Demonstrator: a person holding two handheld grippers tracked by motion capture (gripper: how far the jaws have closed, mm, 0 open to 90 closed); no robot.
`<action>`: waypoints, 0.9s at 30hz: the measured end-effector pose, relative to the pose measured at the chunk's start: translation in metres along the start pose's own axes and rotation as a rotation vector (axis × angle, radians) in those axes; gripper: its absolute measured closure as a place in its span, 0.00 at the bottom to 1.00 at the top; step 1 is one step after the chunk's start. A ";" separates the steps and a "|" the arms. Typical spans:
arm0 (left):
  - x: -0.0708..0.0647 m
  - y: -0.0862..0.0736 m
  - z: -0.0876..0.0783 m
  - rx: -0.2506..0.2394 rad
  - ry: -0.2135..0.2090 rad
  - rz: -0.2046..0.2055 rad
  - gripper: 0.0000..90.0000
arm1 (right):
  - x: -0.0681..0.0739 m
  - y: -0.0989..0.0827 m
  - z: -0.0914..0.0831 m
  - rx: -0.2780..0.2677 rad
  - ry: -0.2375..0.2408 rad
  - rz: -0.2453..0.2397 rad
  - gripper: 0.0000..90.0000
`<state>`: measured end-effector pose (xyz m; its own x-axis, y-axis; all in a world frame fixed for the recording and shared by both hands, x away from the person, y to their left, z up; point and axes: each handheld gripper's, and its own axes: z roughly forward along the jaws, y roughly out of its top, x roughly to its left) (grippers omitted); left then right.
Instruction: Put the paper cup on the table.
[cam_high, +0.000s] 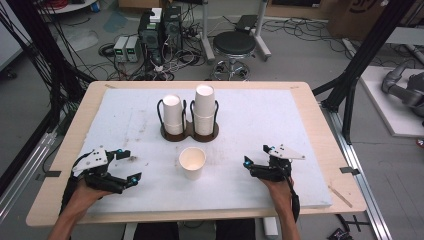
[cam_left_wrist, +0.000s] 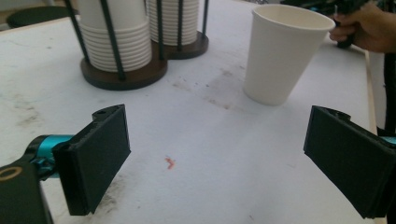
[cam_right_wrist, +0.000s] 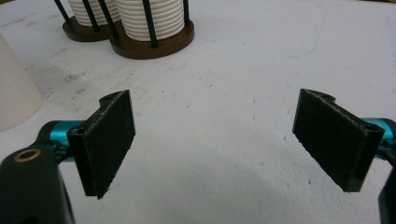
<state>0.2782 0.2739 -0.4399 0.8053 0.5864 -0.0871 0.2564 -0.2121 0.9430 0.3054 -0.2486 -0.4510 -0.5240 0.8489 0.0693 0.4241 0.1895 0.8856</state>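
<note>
Cup (cam_high: 192, 162) stands alone and upright, mouth up, on the white pad (cam_high: 260, 125) that covers the table, a little toward my edge of it and roughly midway between my two hands. My left gripper (cam_high: 127, 167) rests near the left edge of the pad with its jaws spread wide and nothing between them; in the left gripper view the cup (cam_left_wrist: 285, 53) sits ahead and to the right of those jaws, well apart from them. My right gripper (cam_high: 256, 156) rests toward the right edge, jaws likewise wide apart and empty, and in the right gripper view the cup (cam_right_wrist: 14, 93) is off at the far left. Behind the cup, toward the far edge, stands the dark twin-ring holder (cam_high: 190, 131) with its two cup stacks (cam_high: 204, 110). The cup's long axis is vertical, so I judge a sideways reach with level jaws would suit it. Both hands lie about equally near; the left points at it more squarely.
</note>
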 end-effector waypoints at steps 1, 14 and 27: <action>0.001 -0.001 -0.001 0.001 0.010 -0.002 0.08 | 0.000 0.000 0.000 -0.003 0.003 0.000 0.15; 0.008 -0.010 -0.013 -0.044 0.110 -0.046 0.08 | 0.000 0.000 -0.001 -0.003 0.012 -0.002 0.15; 0.012 -0.017 -0.016 -0.041 0.157 -0.057 0.08 | 0.000 -0.001 -0.001 -0.011 0.014 -0.009 0.15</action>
<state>0.2749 0.2974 -0.4515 0.6960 0.7119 -0.0930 0.2750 -0.1447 0.9505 0.3046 -0.2494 -0.4510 -0.5380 0.8403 0.0671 0.4106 0.1917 0.8914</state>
